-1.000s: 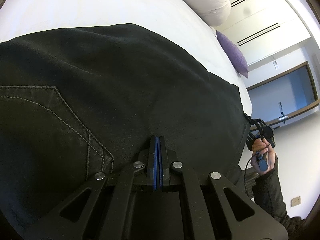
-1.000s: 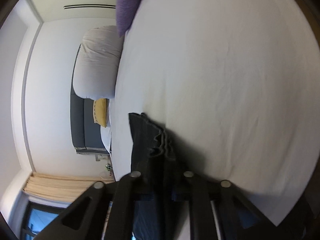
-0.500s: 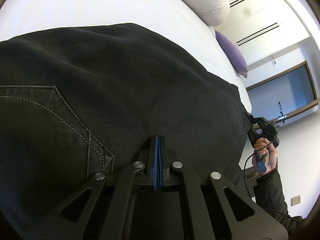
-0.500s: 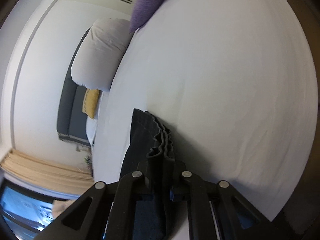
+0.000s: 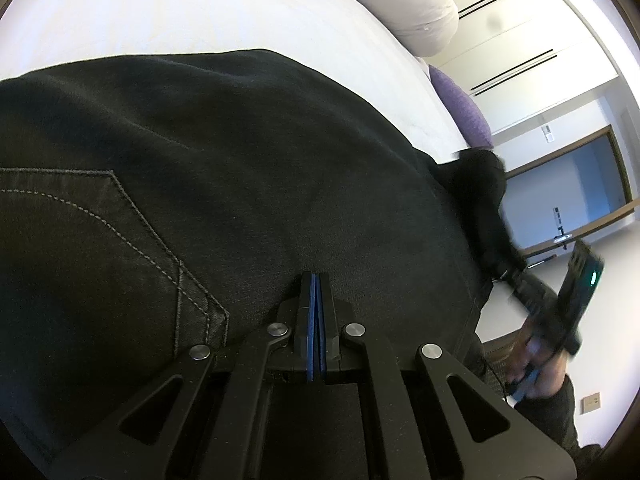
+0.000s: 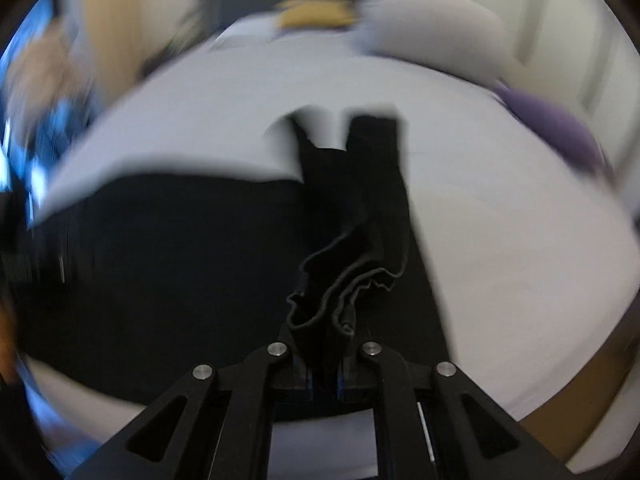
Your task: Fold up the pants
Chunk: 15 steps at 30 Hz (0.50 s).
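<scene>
Black pants lie spread on a white bed, a stitched back pocket at the left. My left gripper is shut, its blue pads pressed together, resting on the fabric by the pocket. My right gripper is shut on the bunched hem end of the pants and holds it lifted over the spread cloth. In the left wrist view that lifted end rises at the right, with the right gripper body blurred below it. The right wrist view is motion-blurred.
The white bedsheet stretches beyond the pants. A white pillow and a purple cushion lie at the bed's head. Wardrobe doors and a doorway stand behind. A yellow cushion shows far off.
My right gripper has swung up and over with the pants end, turning to face along the bed. The leg end now rises over the spread pants. My left gripper has stayed put.
</scene>
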Each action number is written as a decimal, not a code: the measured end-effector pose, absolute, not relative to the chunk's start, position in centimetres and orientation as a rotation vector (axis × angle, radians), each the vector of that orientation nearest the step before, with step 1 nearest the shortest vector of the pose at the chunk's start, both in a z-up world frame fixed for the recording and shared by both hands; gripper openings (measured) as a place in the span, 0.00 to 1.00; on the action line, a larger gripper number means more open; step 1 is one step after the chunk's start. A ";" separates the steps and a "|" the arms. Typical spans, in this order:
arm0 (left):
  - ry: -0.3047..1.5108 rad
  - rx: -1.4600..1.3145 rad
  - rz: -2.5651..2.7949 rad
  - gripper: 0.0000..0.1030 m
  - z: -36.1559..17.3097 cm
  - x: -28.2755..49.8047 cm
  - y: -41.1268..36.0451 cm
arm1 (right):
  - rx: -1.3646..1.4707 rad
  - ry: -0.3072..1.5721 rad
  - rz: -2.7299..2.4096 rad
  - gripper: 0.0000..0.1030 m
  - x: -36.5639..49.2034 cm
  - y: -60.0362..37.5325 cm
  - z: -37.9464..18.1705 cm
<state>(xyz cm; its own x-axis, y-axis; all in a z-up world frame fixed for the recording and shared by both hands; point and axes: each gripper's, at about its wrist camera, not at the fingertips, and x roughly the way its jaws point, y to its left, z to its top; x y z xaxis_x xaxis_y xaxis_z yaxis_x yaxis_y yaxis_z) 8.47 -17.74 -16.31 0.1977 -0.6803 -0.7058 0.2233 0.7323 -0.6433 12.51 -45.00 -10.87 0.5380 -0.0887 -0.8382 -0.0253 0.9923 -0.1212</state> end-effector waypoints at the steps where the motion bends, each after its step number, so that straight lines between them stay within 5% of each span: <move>1: 1.215 -0.445 -0.660 0.01 -16.2 8.4 -17.8 | -0.181 1.023 -0.043 0.09 12.7 -43.8 -11.9; 10: 1.236 -0.611 -0.672 0.02 -14.8 8.2 -17.8 | -0.332 0.929 -0.123 0.09 13.2 -38.7 -10.1; 12: 1.233 -0.660 -0.704 0.10 -14.2 8.2 -18.1 | -0.319 0.901 -0.081 0.09 13.1 -36.2 -8.8; 13: 1.238 -0.688 -0.715 0.24 -14.1 8.3 -18.1 | -0.313 0.886 -0.063 0.09 13.1 -35.0 -8.4; 14: 1.242 -0.722 -0.725 0.51 -14.1 8.5 -18.0 | -0.301 0.878 -0.048 0.09 13.1 -33.9 -8.0; 15: 1.244 -0.777 -0.728 0.67 -14.0 8.6 -17.7 | -0.289 0.877 -0.037 0.09 13.3 -33.0 -7.9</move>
<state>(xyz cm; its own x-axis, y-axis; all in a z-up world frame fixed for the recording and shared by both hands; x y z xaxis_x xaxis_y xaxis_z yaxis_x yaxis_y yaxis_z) 8.64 -17.65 -14.02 0.1734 -0.8284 -0.5326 0.0591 0.5486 -0.8340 13.29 -33.02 -7.88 0.6415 -0.1502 -0.7522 -0.0861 0.9604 -0.2652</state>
